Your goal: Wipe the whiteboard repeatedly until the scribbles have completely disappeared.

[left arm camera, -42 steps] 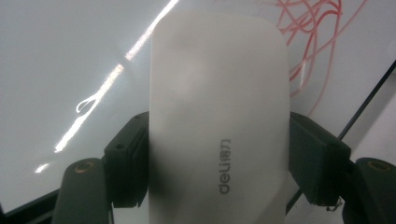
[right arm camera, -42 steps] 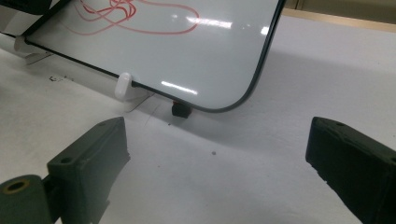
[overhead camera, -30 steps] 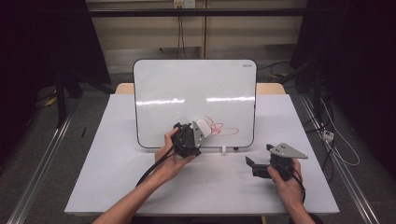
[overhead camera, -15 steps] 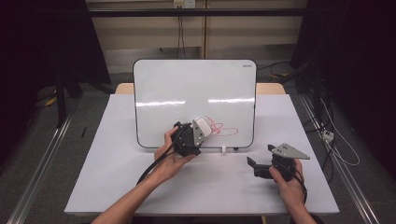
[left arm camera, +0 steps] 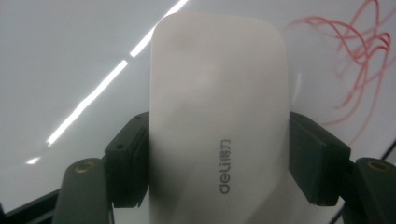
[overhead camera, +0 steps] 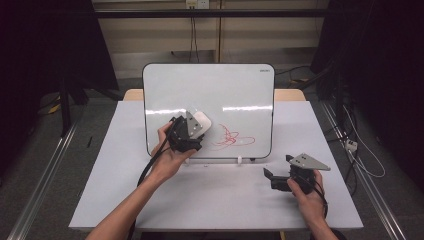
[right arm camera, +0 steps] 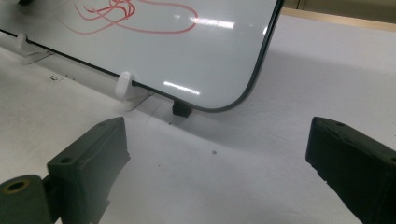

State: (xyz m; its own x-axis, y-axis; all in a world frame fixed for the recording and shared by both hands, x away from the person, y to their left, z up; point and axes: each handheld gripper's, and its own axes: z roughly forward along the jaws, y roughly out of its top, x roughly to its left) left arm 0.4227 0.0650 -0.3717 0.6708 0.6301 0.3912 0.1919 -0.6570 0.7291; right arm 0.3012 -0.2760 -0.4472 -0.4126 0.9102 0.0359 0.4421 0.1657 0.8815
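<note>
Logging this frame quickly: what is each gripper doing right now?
Left gripper: shut on the white eraser, held at the whiteboard beside the red scribble.
Right gripper: open, holding nothing, low over the table.

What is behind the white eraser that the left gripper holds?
Behind the eraser is the whiteboard, with red scribbles beside it. The board directly beneath the eraser is covered, so any marks there are hidden.

My high view looks forward and down on the table (overhead camera: 215, 200) from above. Both gripper views sit close in, sharing the whiteboard (overhead camera: 210, 90) and its red scribble (right arm camera: 135, 16).
</note>
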